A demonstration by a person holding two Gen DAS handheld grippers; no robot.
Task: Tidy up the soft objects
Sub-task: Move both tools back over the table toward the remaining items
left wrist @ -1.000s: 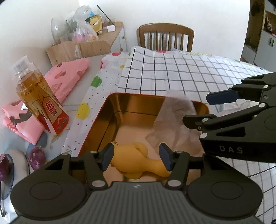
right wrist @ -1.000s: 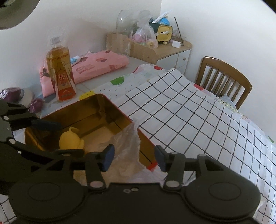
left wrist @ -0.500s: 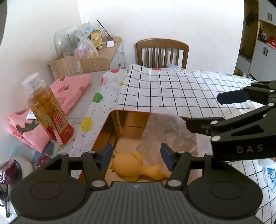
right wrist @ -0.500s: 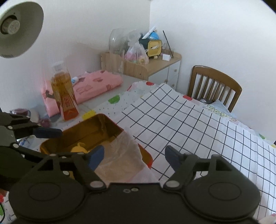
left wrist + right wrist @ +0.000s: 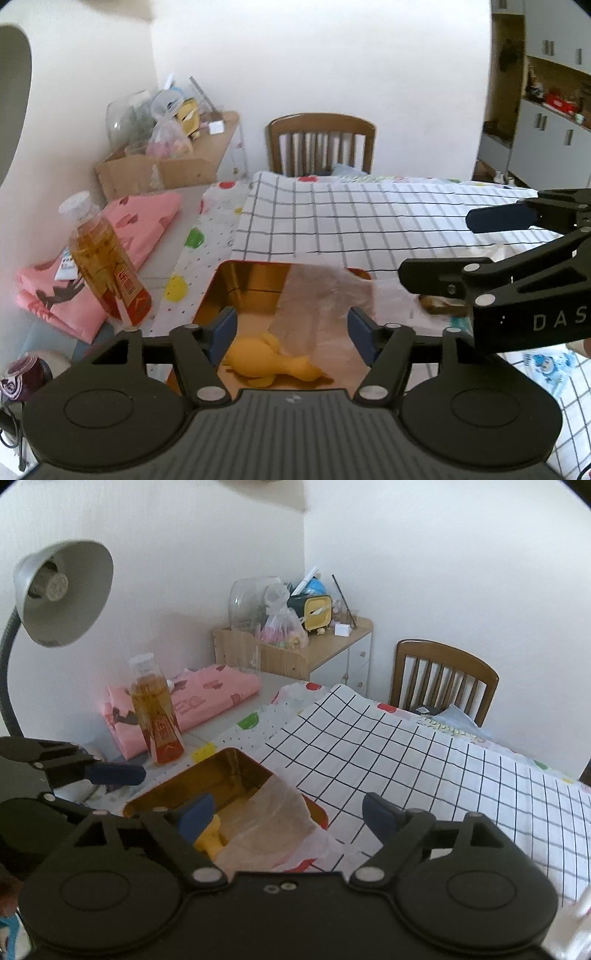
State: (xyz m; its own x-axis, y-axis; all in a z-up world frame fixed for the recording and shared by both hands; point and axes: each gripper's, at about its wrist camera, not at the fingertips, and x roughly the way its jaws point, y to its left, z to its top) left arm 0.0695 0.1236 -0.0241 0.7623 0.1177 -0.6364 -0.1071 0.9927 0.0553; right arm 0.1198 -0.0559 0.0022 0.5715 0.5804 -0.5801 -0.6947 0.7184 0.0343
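Tin, rectangular, gold inside with a red rim [image 5: 255, 280], sits on the checked tablecloth [image 5: 369, 221] as the collecting box. Yellow soft rubber toy [image 5: 266, 363] lies on its floor at the near end; crinkled translucent plastic bag [image 5: 273, 819] is draped half in, half over the right-hand rim, likely dropped there loosely rather than tucked in. Left gripper [image 5: 291, 330] hangs above the tin's near end, fingers wide, nothing between them. Right gripper [image 5: 286, 814] is also spread wide and empty, raised over the bag. Judgement: both items count as deposited, though the bag's overhang may want pushing in. Tall bottle of amber liquid [image 5: 157, 716] and folded pink cloth [image 5: 192, 701] stand apart on the left.
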